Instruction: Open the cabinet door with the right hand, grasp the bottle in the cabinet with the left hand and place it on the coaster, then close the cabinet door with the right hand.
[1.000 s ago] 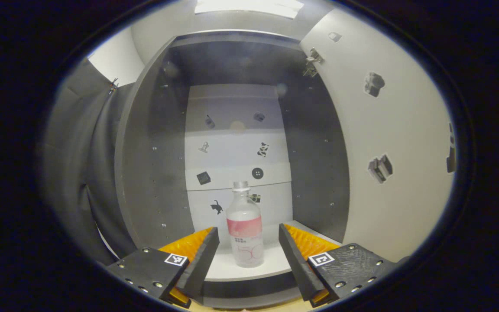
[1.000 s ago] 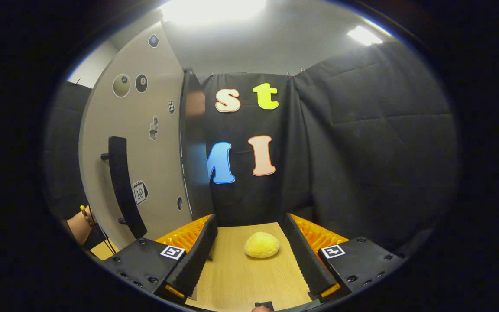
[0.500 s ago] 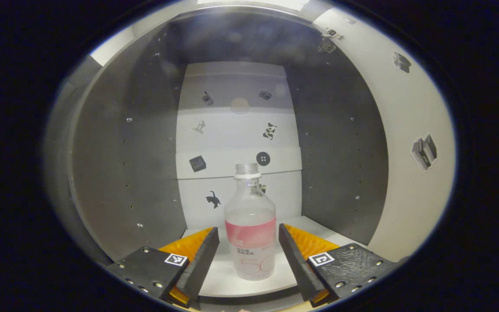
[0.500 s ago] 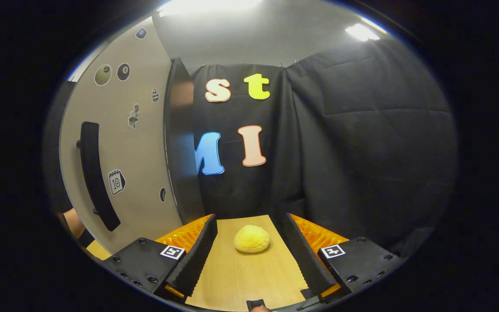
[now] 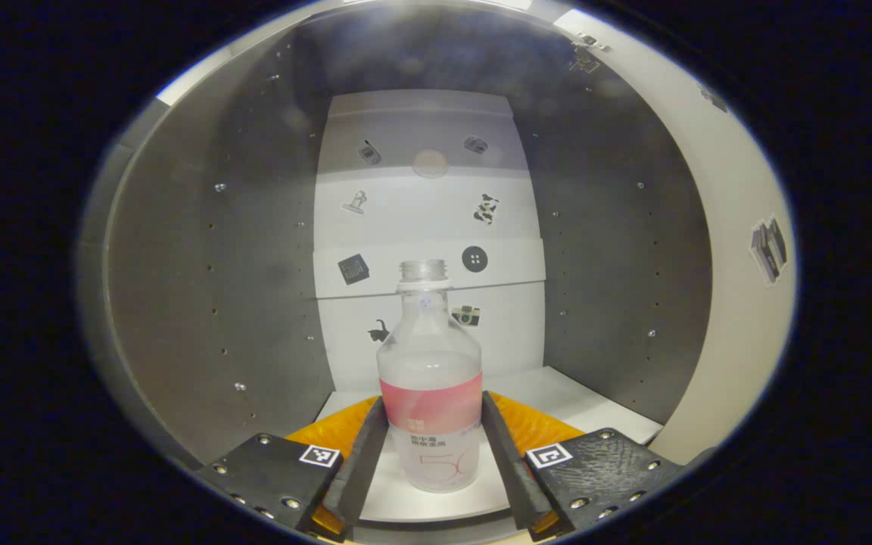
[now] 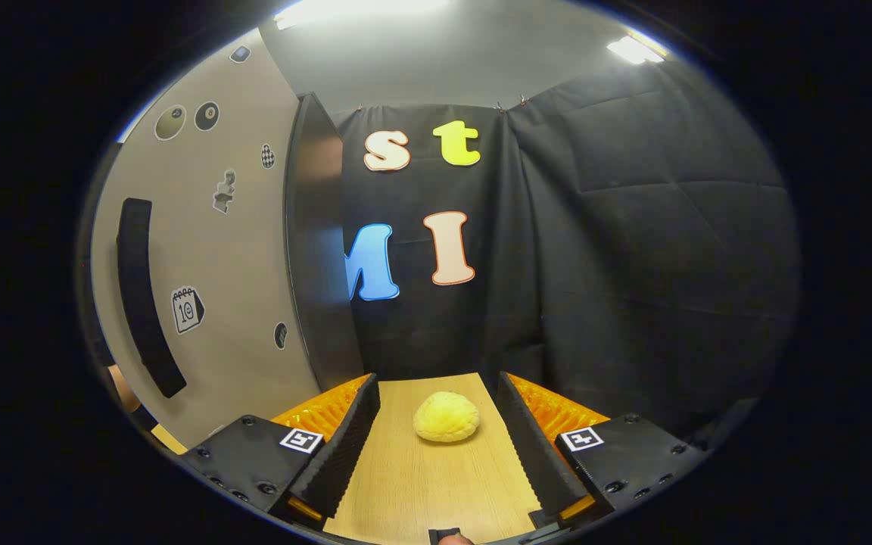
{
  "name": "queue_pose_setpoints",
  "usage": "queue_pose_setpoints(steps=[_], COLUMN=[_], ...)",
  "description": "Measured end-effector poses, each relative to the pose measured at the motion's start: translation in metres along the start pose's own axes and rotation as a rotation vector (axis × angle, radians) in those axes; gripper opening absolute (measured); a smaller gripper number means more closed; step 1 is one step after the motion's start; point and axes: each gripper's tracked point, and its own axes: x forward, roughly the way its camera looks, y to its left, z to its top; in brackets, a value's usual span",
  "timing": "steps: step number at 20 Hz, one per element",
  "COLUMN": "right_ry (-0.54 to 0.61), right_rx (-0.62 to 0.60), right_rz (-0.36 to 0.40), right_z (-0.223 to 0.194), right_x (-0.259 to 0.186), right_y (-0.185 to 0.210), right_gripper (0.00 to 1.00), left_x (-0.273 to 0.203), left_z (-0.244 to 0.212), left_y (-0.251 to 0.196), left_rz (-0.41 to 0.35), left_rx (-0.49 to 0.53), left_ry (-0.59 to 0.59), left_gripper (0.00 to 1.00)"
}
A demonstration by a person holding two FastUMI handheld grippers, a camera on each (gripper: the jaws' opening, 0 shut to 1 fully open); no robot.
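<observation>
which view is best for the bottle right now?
Left gripper view. The bottle stands upright on the cabinet shelf, centred between the left gripper fingers, which sit right at its sides. The right gripper view looks past the open door at the table instead.

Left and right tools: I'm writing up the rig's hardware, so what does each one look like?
The left tool has two long wedge-shaped fingers with ribbed outer faces, each on a black, blocky mount dotted with small screws. A square black-and-white marker sits on each mount. The right tool is built the same.
</observation>
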Motion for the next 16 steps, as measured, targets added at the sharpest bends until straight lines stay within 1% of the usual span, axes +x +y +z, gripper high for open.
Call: queue_pose_setpoints(steps=[1,4,8,11,12,13,16], right_ry=[0.000,-0.004,-0.019,-0.025,-0.025,-0.022,-0.021], right_rx=[-0.002,0.006,0.022,0.032,0.034,0.033,0.041], right_rz=[0.013,0.063,0.092,0.085,0.085,0.084,0.070], right_z=[0.000,0.001,0.002,0.000,-0.001,-0.003,-0.007], right_x=[0.004,0.011,0.009,0.001,-0.003,-0.007,-0.020], right_y=[0.000,0.008,0.026,0.040,0.045,0.051,0.061], right_gripper=[0.98,0.98,0.98,0.98,0.98,0.98,0.98], left_x=[-0.005,-0.041,-0.092,-0.130,-0.140,-0.152,-0.176], left_z=[0.005,0.020,0.027,0.024,0.020,0.018,0.000], left_y=[0.003,0.015,0.038,0.055,0.057,0.062,0.072], left_rz=[0.010,0.037,0.061,0.057,0.061,0.065,0.063], left_rx=[-0.004,-0.012,-0.024,-0.038,-0.039,-0.042,-0.040], left_ry=[-0.015,-0.053,-0.092,-0.101,-0.100,-0.101,-0.091], left_gripper=[0.72,0.72,0.72,0.72,0.74,0.72,0.72])
